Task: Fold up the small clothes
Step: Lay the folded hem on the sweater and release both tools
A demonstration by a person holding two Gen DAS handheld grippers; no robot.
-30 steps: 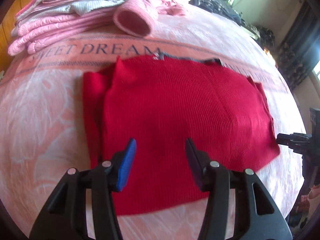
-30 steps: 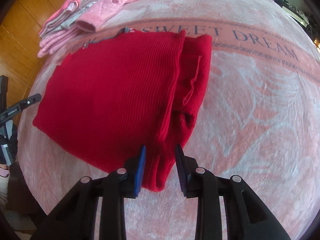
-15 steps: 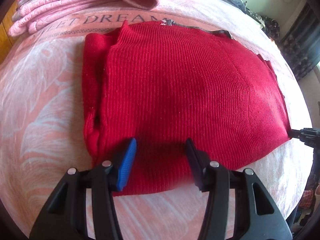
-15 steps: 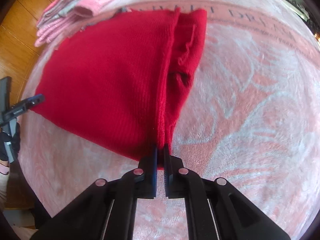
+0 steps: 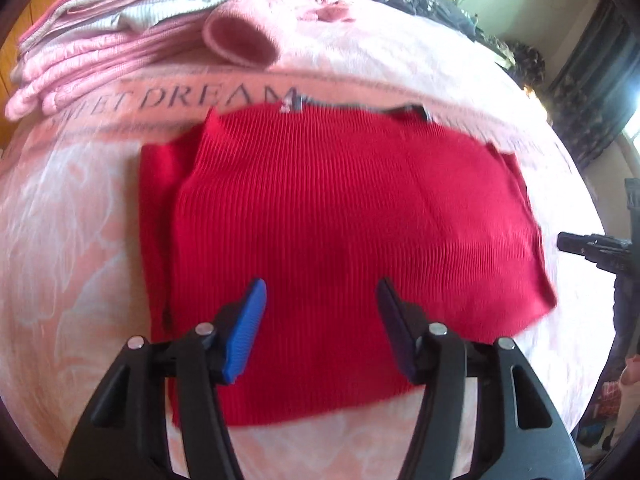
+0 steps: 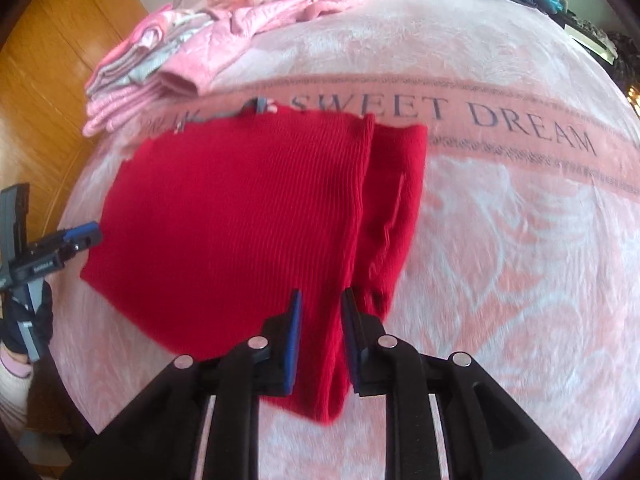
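1. Left gripper [image 5: 320,320], left wrist view: jaws stand wide apart with nothing between them, poised over the near part of a red ribbed garment [image 5: 340,220].
2. Same view: the garment lies flat ahead of and beneath the fingers, on a pink blanket [image 5: 80,220] printed with "DREAM". One folded-in strip of red fabric shows along the garment's edge, to the left of the blue fingertip pad [image 5: 246,328].
3. Same view: a stack of folded pink clothes [image 5: 100,52] sits well beyond the garment, ahead and to the left. A black tip of the other tool shows at the right edge, just off the garment's corner.
4. Right gripper [image 6: 320,336], right wrist view: jaws are parted by a narrow gap, and the near edge of the red ribbed garment [image 6: 240,220] runs between the fingers. Whether the pads touch the cloth cannot be told; the picture is blurred.
5. Same view: the garment spreads ahead and to the left of the fingers on the pink blanket [image 6: 500,260]; its folded strip lies straight ahead, slightly right.
6. Same view: the folded pink clothes [image 6: 160,80] rest far ahead on the left, apart from the garment.
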